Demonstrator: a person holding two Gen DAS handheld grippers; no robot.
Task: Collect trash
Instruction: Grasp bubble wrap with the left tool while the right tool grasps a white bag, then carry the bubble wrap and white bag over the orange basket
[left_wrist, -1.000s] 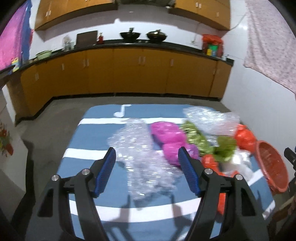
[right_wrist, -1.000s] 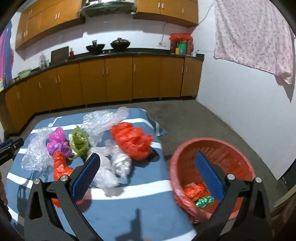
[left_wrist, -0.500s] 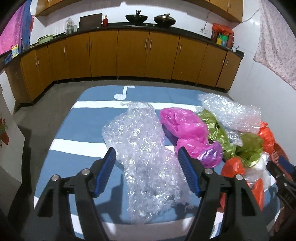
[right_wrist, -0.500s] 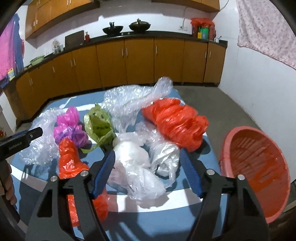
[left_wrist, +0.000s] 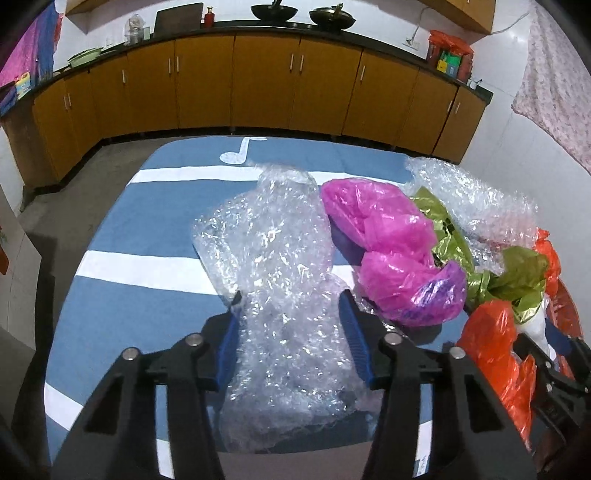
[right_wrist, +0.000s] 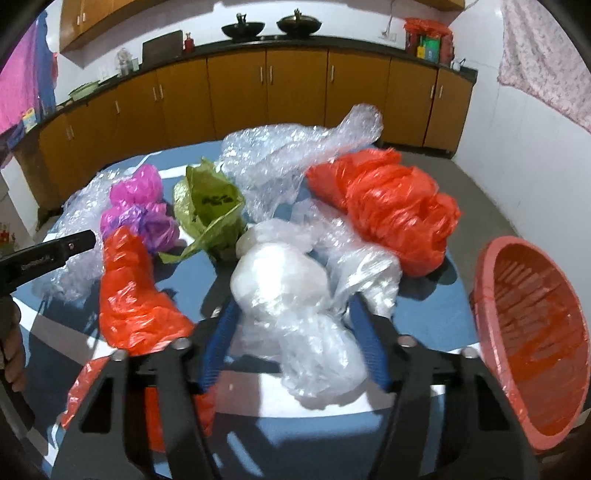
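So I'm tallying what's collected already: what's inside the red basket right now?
The red basket is tipped toward the right wrist camera, which shows only bare slatted wall inside. Its lower part is cut off by the frame edge, so anything lying there is hidden.

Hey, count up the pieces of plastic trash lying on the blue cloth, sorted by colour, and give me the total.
Clear bubble wrap: 2
White or clear plastic bags: 2
Red-orange bags: 2
Pink-purple bags: 2
Green bag: 1
Total: 9, though crumpled pieces overlap, so some counts are uncertain.
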